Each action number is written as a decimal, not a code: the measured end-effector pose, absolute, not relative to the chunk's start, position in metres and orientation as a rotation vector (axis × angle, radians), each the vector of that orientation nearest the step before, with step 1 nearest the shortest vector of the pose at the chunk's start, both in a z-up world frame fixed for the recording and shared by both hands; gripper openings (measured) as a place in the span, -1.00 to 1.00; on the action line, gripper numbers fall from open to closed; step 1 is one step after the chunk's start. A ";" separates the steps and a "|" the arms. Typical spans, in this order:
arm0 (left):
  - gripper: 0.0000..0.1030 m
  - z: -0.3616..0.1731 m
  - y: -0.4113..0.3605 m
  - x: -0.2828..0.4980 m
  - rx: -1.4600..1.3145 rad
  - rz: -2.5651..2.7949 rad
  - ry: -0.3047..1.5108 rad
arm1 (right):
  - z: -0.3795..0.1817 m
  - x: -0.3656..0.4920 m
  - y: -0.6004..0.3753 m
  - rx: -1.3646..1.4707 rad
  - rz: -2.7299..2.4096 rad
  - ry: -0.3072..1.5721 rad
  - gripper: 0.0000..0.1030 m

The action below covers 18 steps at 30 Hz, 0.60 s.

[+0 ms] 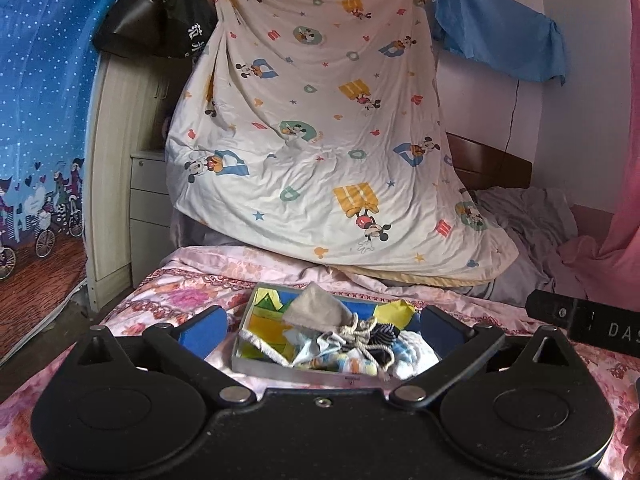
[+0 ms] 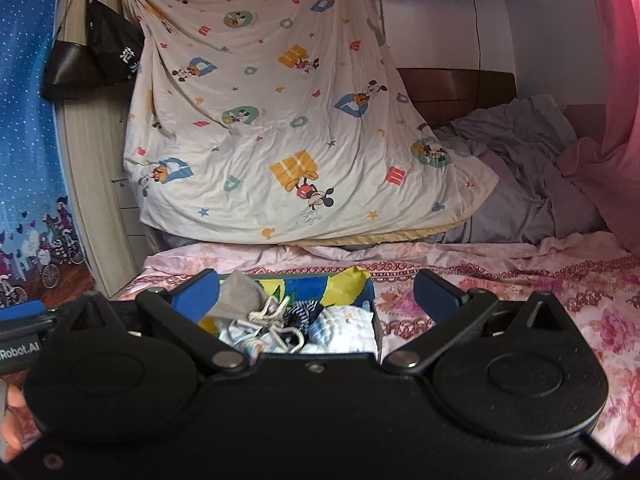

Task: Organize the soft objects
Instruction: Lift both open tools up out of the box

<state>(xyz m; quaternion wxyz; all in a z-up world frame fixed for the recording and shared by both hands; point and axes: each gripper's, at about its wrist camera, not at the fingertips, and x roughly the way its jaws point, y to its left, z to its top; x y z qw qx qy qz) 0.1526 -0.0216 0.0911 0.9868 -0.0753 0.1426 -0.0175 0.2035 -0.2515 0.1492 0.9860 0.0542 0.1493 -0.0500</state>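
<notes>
A shallow grey tray [image 1: 304, 374] lies on the floral bedspread. It holds a pile of soft things: a grey cloth pouch [image 1: 316, 309] with a white drawstring [image 1: 360, 330], a dark striped cloth [image 1: 384, 336], a white and blue quilted cloth [image 1: 416, 354] and a yellow cloth [image 1: 396, 310]. My left gripper [image 1: 322, 326] is open and empty, its blue pads on either side of the tray. In the right wrist view the tray [image 2: 378, 330] and the pouch [image 2: 240, 294] lie between the fingers of my right gripper [image 2: 320, 292], which is open and empty.
A Mickey Mouse sheet [image 1: 320, 140] hangs behind the bed. Grey and pink bedding [image 2: 540, 184] is heaped at the back right. A cabinet [image 1: 148, 200] and black bags [image 1: 160, 12] stand at the left. The right gripper's body [image 1: 584, 320] shows at the right edge of the left wrist view.
</notes>
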 end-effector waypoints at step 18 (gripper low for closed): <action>0.98 0.055 -0.019 0.075 -0.092 -0.001 0.386 | 0.102 0.095 -0.232 0.166 -0.117 0.434 0.99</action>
